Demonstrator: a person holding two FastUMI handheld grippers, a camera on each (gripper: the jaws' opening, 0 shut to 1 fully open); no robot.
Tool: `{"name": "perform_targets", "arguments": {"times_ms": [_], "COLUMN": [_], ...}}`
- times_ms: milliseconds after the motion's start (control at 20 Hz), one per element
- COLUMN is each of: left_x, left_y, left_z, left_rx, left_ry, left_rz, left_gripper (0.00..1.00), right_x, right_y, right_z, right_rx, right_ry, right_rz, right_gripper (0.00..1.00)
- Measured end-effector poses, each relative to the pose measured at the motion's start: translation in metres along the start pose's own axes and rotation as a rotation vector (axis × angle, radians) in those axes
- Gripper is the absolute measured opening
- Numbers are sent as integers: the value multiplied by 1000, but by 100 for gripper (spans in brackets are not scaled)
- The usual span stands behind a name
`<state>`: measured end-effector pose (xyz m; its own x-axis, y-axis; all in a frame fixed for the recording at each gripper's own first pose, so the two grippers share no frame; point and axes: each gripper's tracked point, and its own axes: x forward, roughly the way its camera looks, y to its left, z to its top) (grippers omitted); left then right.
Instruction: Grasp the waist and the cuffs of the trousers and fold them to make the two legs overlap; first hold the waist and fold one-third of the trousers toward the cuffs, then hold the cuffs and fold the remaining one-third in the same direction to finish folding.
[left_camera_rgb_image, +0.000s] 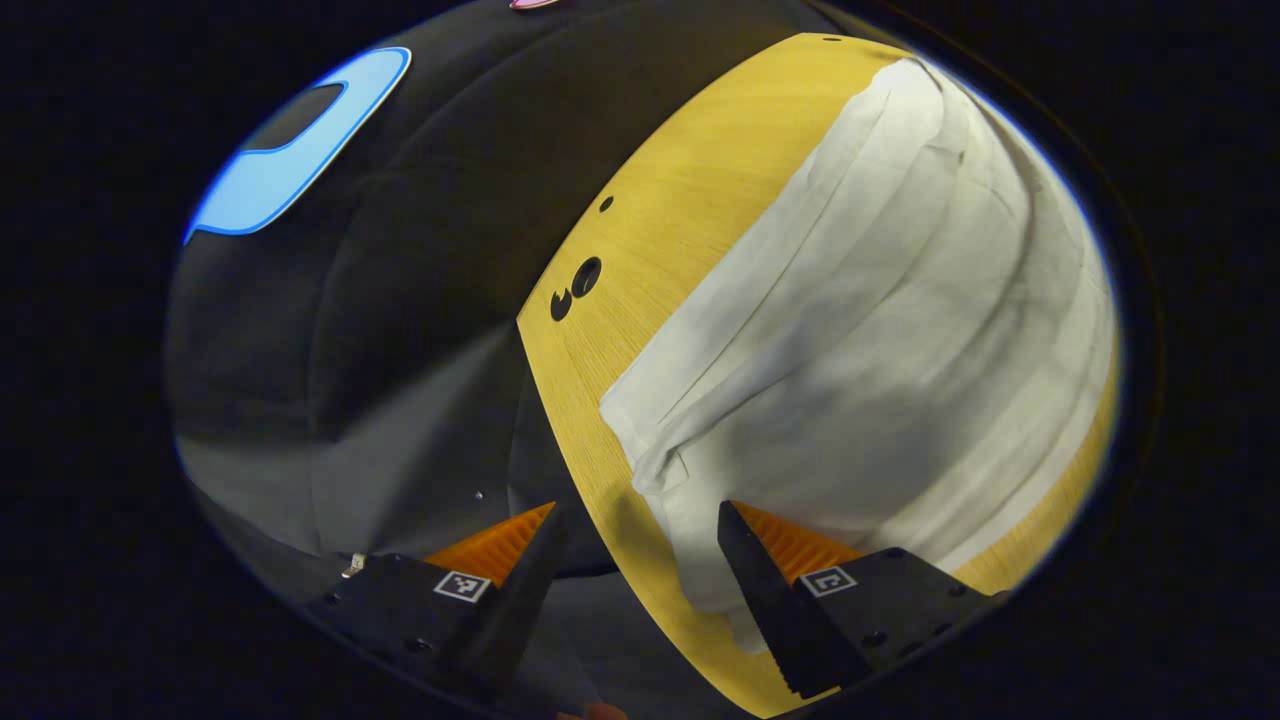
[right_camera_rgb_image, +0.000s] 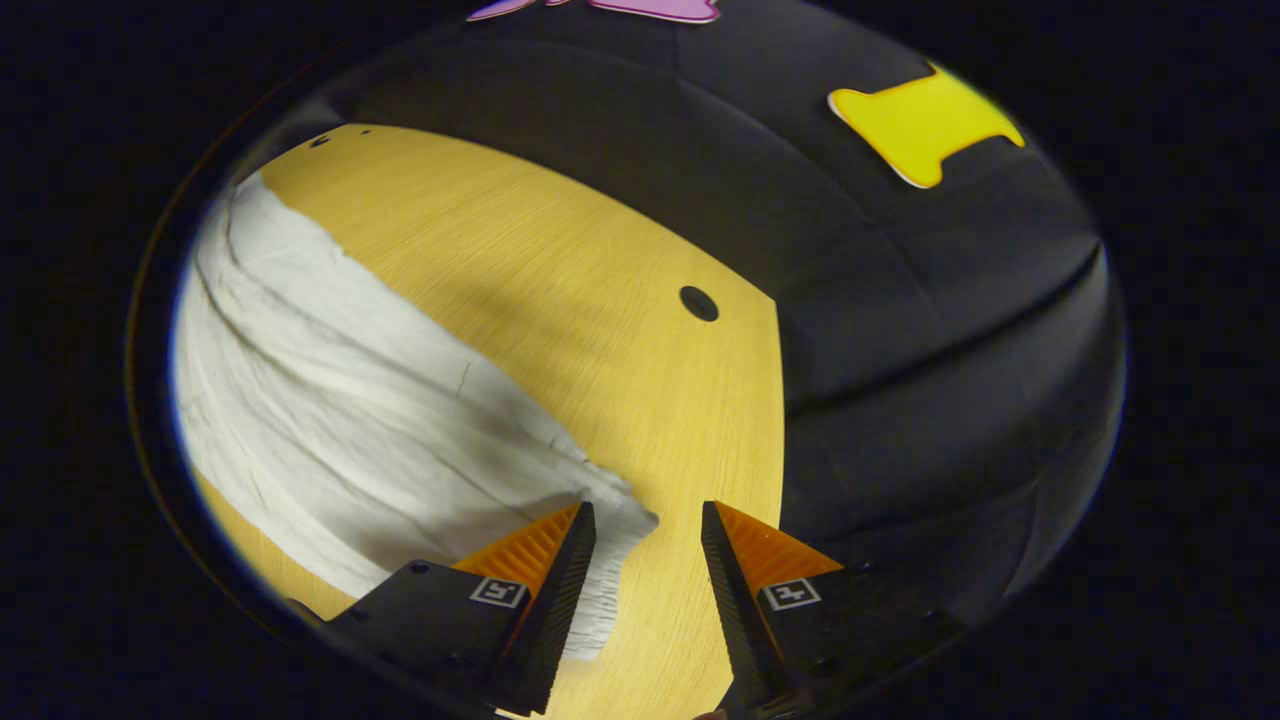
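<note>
No readable text, brand or number anywhere I can see from here. Only signs are small square black-and-white fiducial tags, one on each finger block of the left gripper (left_camera_rgb_image: 634, 512) in the left gripper view and one on each finger block of the right gripper (right_camera_rgb_image: 648, 512) in the right gripper view; they're coded patterns, not characters I can read. Trousers (left_camera_rgb_image: 880, 330) show a small sewn patch near one corner, blank as far as I can tell, and the table (right_camera_rgb_image: 600, 300) carries no markings.
</note>
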<state>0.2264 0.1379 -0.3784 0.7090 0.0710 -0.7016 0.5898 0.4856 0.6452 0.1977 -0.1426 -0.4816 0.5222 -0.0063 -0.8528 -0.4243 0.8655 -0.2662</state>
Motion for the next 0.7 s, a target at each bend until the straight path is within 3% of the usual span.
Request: {"name": "perform_targets", "arguments": {"times_ms": [100, 200, 500, 600, 700], "left_x": [-18, -36, -99, -116, -134], "left_y": [2, -1, -17, -26, -31], "left_z": [1, 0, -6, -8, -11], "left_rx": [1, -48, -273, -363, -454], "left_ry": [-20, -37, -72, -80, -78], "left_rz": [10, 12, 12, 3, 7], "left_gripper": [96, 97, 97, 97, 97], "right_x": [-6, -20, -103, -113, -92], "right_y": [1, 3, 30, 52, 76], "right_z": [-15, -15, -16, -26, -36], "right_rx": [-28, 92, 752, 991, 1203], "right_ry": [35, 20, -74, -74, -56], "right_rz": [19, 25, 6, 22, 42], "right_gripper": [71, 71, 69, 69, 72]}}
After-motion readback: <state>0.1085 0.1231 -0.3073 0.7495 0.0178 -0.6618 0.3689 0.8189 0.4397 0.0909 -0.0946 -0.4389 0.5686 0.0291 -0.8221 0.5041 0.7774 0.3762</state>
